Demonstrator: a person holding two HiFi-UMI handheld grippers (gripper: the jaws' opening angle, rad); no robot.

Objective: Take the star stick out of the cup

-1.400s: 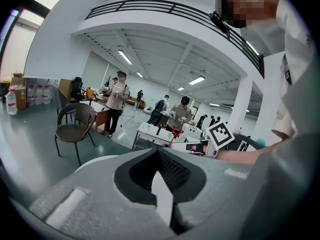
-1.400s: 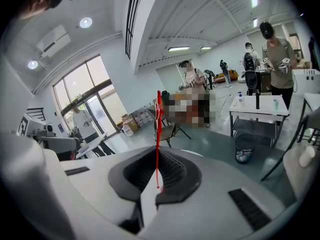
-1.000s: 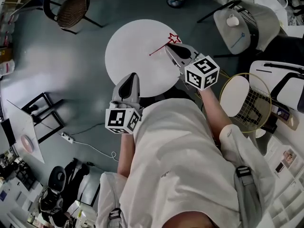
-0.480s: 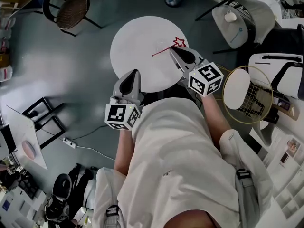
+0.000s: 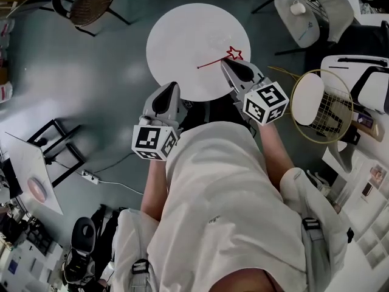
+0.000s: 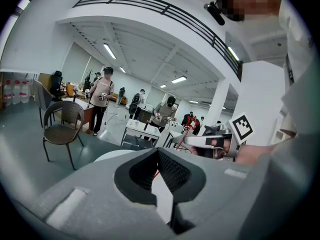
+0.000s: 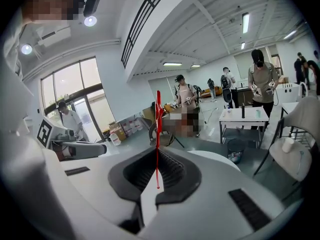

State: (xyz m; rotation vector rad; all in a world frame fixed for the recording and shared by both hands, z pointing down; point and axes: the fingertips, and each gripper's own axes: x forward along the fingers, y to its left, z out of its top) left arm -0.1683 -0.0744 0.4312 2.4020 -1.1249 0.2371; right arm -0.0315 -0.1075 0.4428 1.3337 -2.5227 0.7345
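Head view: we see the round white table [image 5: 182, 35] on a grey-teal floor [image 5: 91, 90], its top bare apart from what hangs over it. Right gripper [image 5: 225, 62] has its jaws closed on the red star stick [image 5: 214, 61]. It grips the shaft near the star end and the thin end runs out leftward over the tabletop. Right gripper view confirms this: the stick [image 7: 158, 129] stands upright, pinched at the jaw tips. Left gripper [image 5: 174, 85] sits at the table's near edge with its jaws together and nothing between them. Around the table are a wicker chair [image 5: 88, 2] at the upper left, a badminton racket [image 5: 322, 111] at the right and a power strip [image 5: 88, 176] on the floor. Left gripper view shows an open hall with ceiling strip lights [image 6: 109, 50], white tables [image 6: 142, 129] and several people standing.
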